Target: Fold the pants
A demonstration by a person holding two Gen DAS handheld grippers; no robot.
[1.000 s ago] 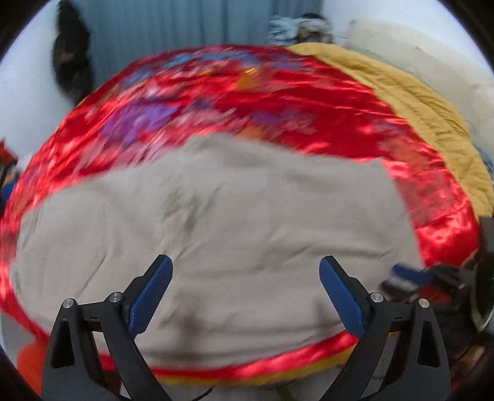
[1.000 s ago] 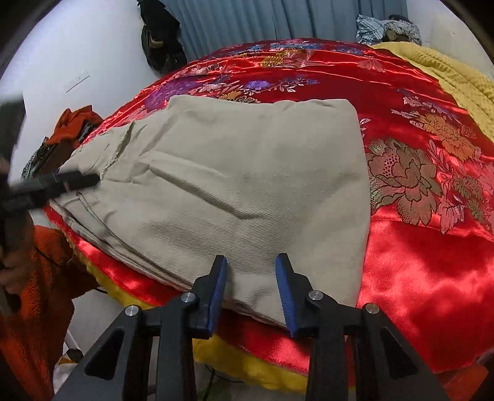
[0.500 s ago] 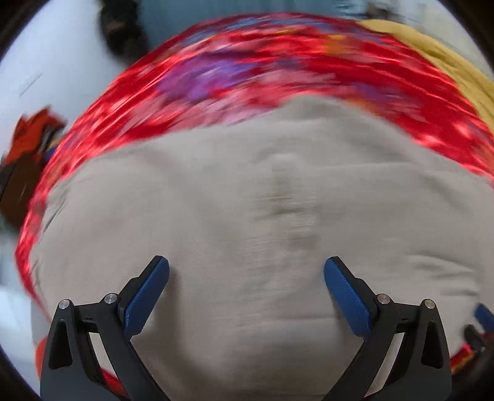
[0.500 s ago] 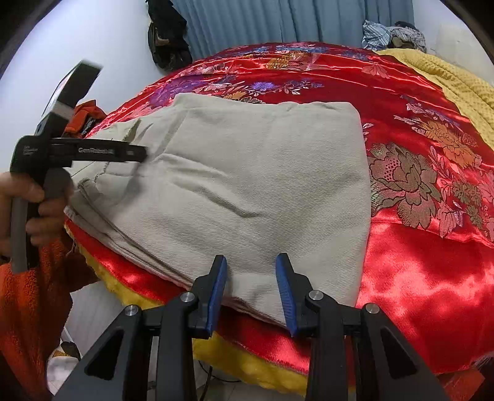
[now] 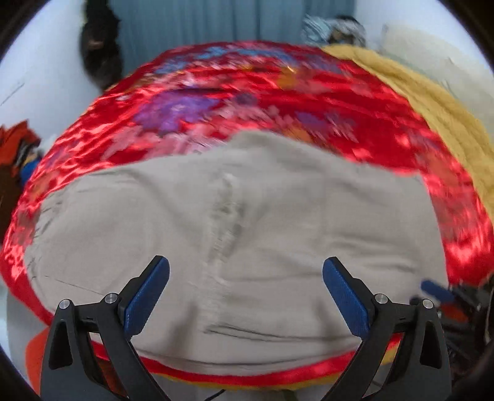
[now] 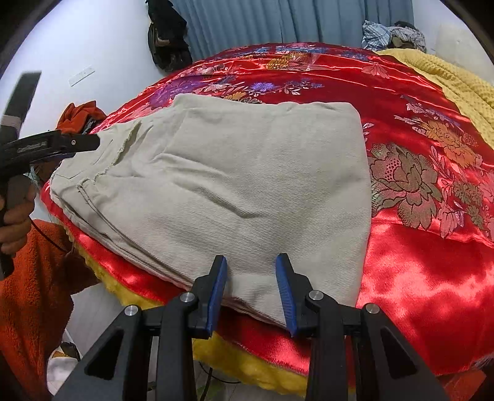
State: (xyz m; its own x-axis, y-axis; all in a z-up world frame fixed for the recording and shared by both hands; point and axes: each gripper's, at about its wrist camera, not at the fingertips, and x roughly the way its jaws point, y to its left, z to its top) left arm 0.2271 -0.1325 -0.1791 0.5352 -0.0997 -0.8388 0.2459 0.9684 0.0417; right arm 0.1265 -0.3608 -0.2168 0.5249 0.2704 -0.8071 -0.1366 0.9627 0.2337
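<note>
Beige pants point(image 6: 240, 185) lie folded into a compact stack near the front edge of a bed with a red floral satin cover point(image 6: 416, 262). They fill the lower half of the blurred left wrist view point(image 5: 247, 240). My left gripper point(image 5: 245, 293) is wide open and empty above the pants; it also shows at the left in the right wrist view point(image 6: 92, 142), over the waistband end. My right gripper point(image 6: 250, 290) is partly open and empty, hovering at the stack's near edge. Its tip shows at the far right of the left wrist view point(image 5: 435, 288).
A yellow blanket point(image 6: 457, 83) covers the bed's right side, with a yellow underlayer point(image 6: 240, 361) at the front edge. An orange garment point(image 6: 80, 115) lies left of the bed. A dark bag point(image 6: 166, 37) hangs by blue curtains point(image 6: 293, 21). Bundled clothes point(image 6: 392, 34) lie far back.
The left gripper has swung in over the waistband end, then tilted back up, staying wide open. The right gripper and the pants have hardly moved.
</note>
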